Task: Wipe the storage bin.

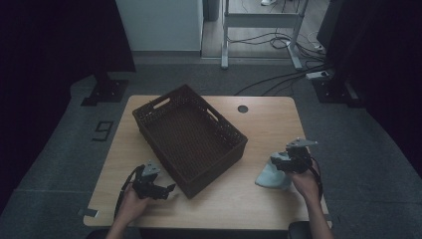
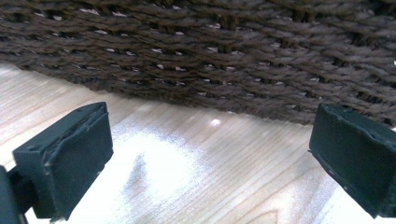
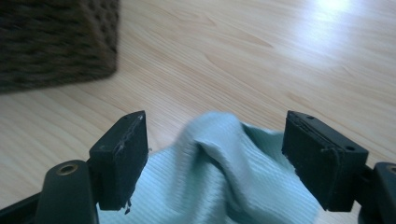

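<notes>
The right gripper [image 3: 215, 154] stands over the pale blue cloth [image 1: 272, 175] at the near right of the tabletop [image 1: 263, 119], jaws apart around a raised fold but not pressing it, so the step looks like a grasp or release, while the left gripper [image 1: 158, 188] waits open beside the basket [image 1: 189, 134].

Dark woven basket [image 1: 191, 137] diagonal on wooden table [image 1: 259, 114]; black grommet [image 1: 242, 108] near far edge.

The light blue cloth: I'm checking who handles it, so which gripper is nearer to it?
Right. The right gripper has open jaws either side of the light blue cloth; the left gripper sits across the table beside the wicker basket.
</notes>
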